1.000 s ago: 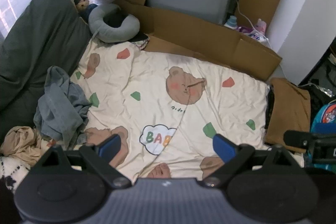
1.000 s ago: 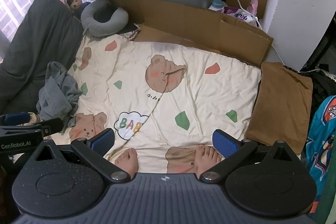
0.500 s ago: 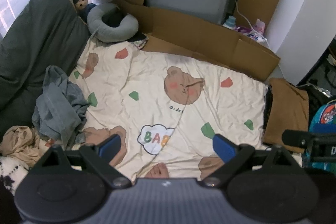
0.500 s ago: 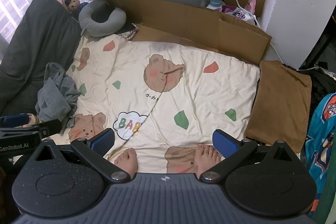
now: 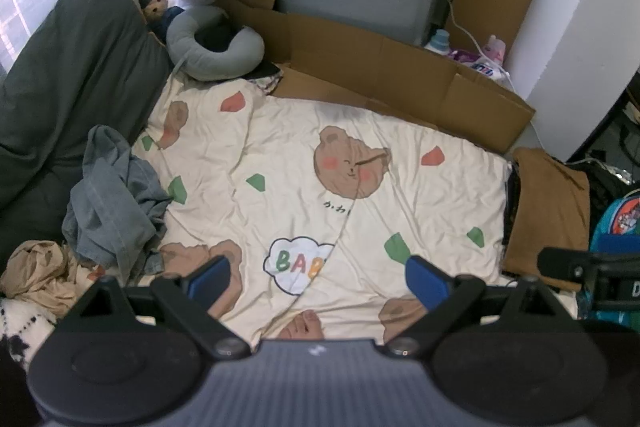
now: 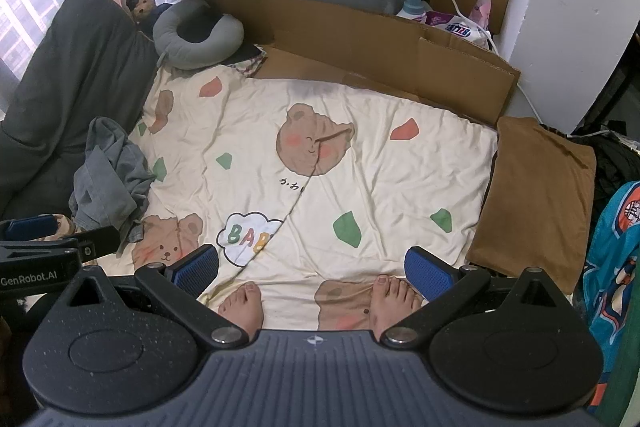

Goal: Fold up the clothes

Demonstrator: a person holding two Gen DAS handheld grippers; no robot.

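Both grippers hung high over the bear-print sheet point(image 6: 400, 187), w/ the person's bare feet point(image 6: 242, 303) nearest the lens. Left gripper point(image 5: 318, 277) and right gripper point(image 6: 312, 269) had fingers spread wide, nothing held or touched. Judged: no fold begun, picking a garment was the step in hand. Next move prob. needs a reach left to the crumpled grey garment point(image 5: 112, 203) at the sheet's left edge; beige cloth point(image 5: 36, 267) lay just beside it, nearer.
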